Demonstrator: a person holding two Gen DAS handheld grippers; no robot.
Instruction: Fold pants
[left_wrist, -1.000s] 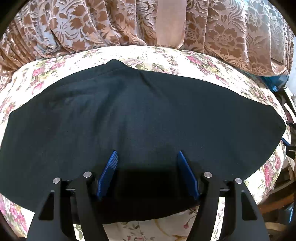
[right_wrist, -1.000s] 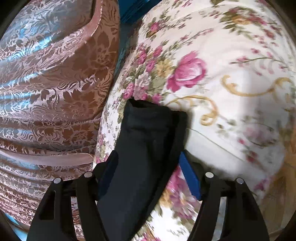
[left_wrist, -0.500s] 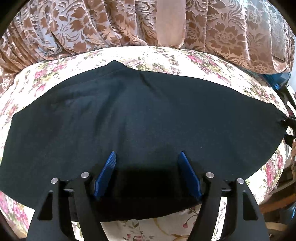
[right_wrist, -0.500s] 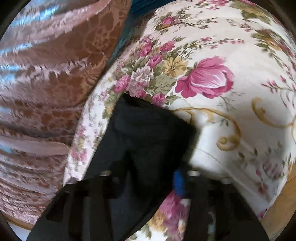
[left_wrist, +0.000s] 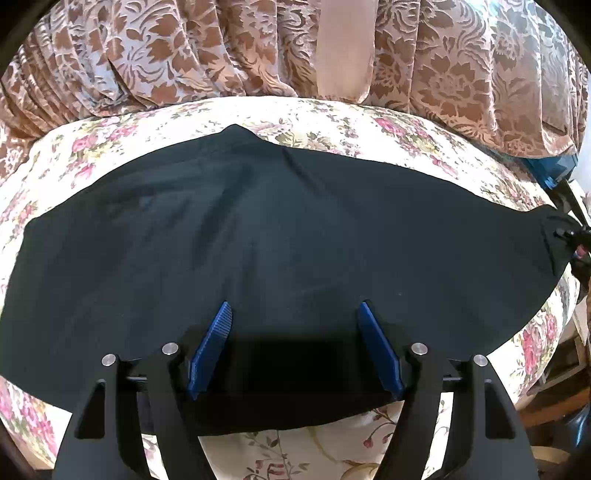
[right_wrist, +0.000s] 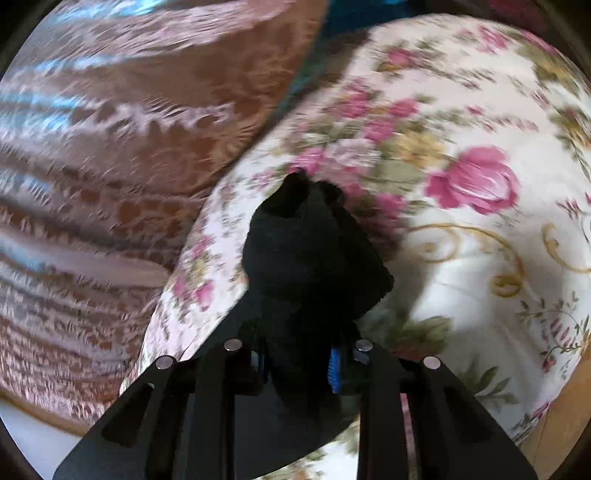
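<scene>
Left wrist view shows the black cloth pants (left_wrist: 295, 240) lying flat and spread wide on the flowered bed cover (left_wrist: 332, 122), with the brown patterned curtain (left_wrist: 184, 55) hanging behind. The left gripper (left_wrist: 294, 314) hovers over the near edge of the pants with its jaws wide and nothing pinched between them; whether the tips touch the cloth I cannot tell. In the right wrist view, the right gripper (right_wrist: 299, 365) has just been closing its jaws, and now they are narrow and squeezed on a bunched end of the pants, which sticks up past the blue pads (right_wrist: 334, 371) in a dark lump. This picture is blurry, so the hand looks to be on the move. At the far right of the left view that same end of the pants looks pulled to a point. The step in hand seems to be lifting this end so it can go over the rest of the pants. To do it well, the right jaws should keep a firm pinch, lift the cloth clear of the bed, and carry it straight across so the edges line up. The left gripper could press the near edge down so the pants do not slide.
</scene>
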